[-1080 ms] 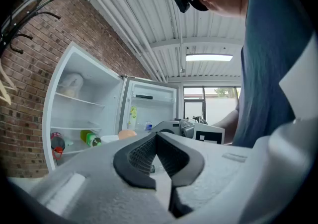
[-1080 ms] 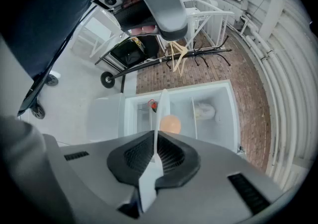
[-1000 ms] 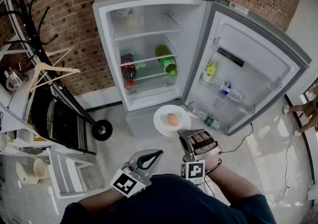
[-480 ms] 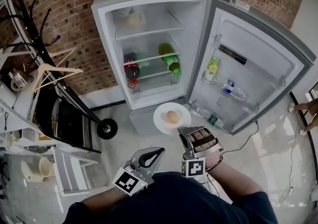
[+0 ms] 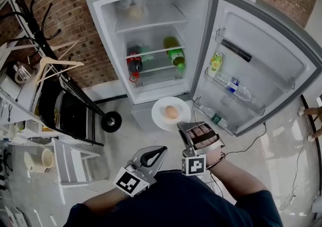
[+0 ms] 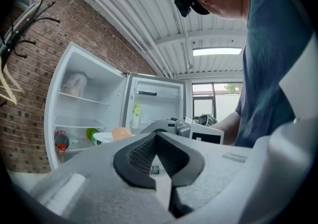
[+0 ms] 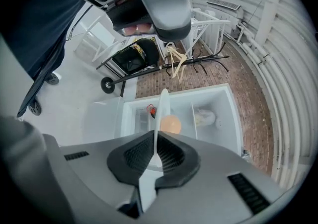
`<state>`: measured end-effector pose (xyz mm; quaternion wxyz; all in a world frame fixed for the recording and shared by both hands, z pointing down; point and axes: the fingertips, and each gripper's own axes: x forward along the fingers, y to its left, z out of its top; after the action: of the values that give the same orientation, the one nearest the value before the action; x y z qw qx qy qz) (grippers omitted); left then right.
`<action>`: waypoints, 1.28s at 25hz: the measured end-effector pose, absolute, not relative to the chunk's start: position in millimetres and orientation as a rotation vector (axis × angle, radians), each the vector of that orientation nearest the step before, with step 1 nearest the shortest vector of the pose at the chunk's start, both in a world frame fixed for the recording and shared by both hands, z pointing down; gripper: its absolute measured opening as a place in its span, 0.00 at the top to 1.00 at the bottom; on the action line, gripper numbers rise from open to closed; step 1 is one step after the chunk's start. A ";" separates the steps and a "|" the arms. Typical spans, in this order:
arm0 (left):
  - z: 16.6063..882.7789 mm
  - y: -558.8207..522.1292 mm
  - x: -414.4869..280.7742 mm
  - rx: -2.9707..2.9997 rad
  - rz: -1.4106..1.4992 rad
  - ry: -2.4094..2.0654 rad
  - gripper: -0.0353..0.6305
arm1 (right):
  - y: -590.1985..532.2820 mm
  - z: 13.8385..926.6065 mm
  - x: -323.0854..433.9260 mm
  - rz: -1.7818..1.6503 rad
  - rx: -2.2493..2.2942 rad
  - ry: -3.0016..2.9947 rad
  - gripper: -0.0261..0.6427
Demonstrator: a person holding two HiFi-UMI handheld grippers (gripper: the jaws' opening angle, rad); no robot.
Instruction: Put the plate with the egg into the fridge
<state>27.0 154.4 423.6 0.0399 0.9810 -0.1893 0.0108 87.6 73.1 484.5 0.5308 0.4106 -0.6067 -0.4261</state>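
A white plate (image 5: 163, 115) carrying a brown egg (image 5: 171, 112) hangs in front of the open fridge (image 5: 151, 45), low before its bottom section. My right gripper (image 5: 187, 131) is shut on the plate's near rim. In the right gripper view the plate (image 7: 161, 113) runs edge-on out of the right gripper (image 7: 155, 154), with the egg (image 7: 170, 124) beside it. My left gripper (image 5: 154, 154) is shut and empty, lower and to the left of the plate. The left gripper (image 6: 155, 139) view shows plate (image 6: 105, 137) and egg (image 6: 121, 133) to the left ahead.
Fridge shelves hold a green bottle (image 5: 176, 56), a dark red-capped bottle (image 5: 134, 66) and a bag on the top shelf (image 5: 135, 10). The open door (image 5: 251, 65) at right carries small bottles. A black wheeled cart (image 5: 75, 115), hangers and a white rack (image 5: 70, 165) stand left. A cable (image 5: 251, 140) lies on the floor.
The plate with the egg has shifted slightly up and left in the head view, staying in my right gripper. My left gripper has moved a little. The fridge looks slightly larger.
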 end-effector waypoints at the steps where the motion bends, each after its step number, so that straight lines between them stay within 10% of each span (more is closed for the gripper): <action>1: 425.8 155.0 30.1 2.997 0.035 -0.601 0.95 | 73.0 485.5 90.6 -1.022 0.979 -1.456 0.93; 32: 430.3 -46.0 24.1 2.997 -0.018 -0.505 0.95 | -125.7 483.5 79.2 -0.994 0.991 -1.431 0.93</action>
<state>24.1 -46.0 430.3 0.0512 0.9848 -0.1660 -0.0058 79.2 -125.7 483.5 0.5383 0.4165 -0.6017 -0.4179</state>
